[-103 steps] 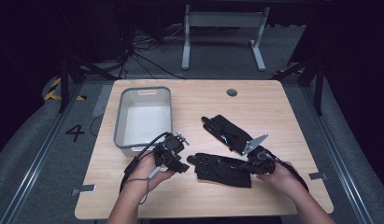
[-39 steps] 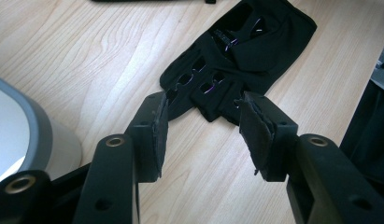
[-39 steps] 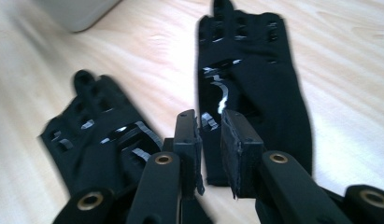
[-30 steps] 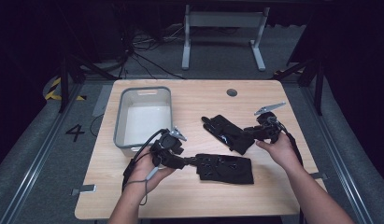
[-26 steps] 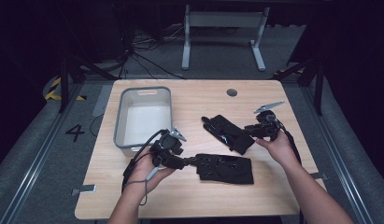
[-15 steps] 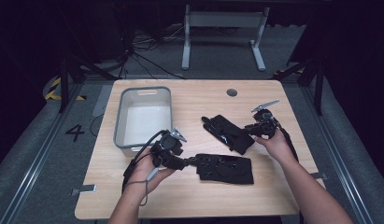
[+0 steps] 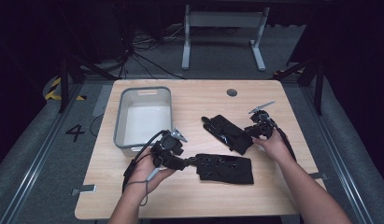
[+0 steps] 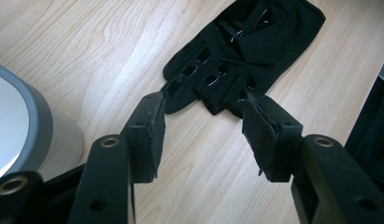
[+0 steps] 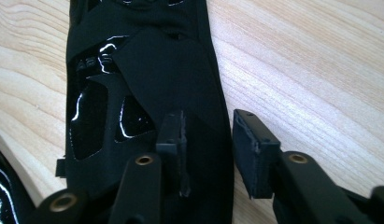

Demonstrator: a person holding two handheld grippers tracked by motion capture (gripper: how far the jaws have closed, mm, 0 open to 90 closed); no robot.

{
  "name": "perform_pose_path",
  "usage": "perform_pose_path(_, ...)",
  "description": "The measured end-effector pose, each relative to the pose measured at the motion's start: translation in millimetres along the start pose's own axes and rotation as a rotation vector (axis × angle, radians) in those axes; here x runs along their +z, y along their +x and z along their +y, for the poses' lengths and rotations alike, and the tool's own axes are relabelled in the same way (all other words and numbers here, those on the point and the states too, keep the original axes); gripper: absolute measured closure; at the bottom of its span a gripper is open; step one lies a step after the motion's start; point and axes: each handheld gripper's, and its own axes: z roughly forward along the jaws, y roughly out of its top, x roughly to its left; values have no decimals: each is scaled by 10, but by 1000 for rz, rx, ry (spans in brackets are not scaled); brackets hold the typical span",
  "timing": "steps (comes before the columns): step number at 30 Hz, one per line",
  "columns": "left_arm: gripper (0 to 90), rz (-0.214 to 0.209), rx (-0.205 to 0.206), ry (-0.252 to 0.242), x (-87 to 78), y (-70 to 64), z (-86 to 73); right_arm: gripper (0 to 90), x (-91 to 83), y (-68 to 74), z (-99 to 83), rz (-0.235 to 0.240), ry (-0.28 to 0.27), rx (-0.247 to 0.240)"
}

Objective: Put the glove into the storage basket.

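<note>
Lying across the wooden surface (image 7: pixel 203 93) are a grey bin (image 7: pixel 143 116) at the left and two black gloves. Bare wood is showing toward the far edge. The near glove (image 7: pixel 225 168) is resting fingers-first between the widely parted jaws of the left gripper (image 8: pixel 203 126). The right gripper (image 9: pixel 208 140), jaws partly open, is straddling the cuff edge of the far glove (image 7: pixel 227 133), gripping nothing.

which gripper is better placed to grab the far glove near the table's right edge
Right. The right gripper sits at the far glove, jaws open astride its edge. The left gripper is at the near glove.
</note>
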Motion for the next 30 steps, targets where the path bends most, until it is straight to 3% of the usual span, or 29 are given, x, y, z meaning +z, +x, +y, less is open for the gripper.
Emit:
perform_pose_path(5, 491, -1, -1, 0, 6, -8, 2, 635, 20, -21, -11, 16, -5, 20)
perform_pose_path(12, 487, -4, 4, 5, 18, -19, 8, 725, 32, -41, -18, 54, -3, 58)
perform_pose_path(14, 486, -3, 6, 5, 23, -21, 8, 740, 29, -38, -16, 51, -3, 58)
perform_pose_path(16, 486, -3, 10, 6, 26, -23, 9, 834, 1, -23, -3, 24, -3, 57)
perform_pose_path(18, 485, -2, 9, 7, 28, -23, 9, 842, -7, -15, 3, 19, 1, 54)
perform_pose_path(24, 484, -2, 8, 12, 35, -14, 8, 857, -70, 59, 29, -4, -6, 13)
perform_pose_path(30, 482, -1, 8, 13, 42, -21, 11, 863, -242, 200, 73, -31, -69, -53)
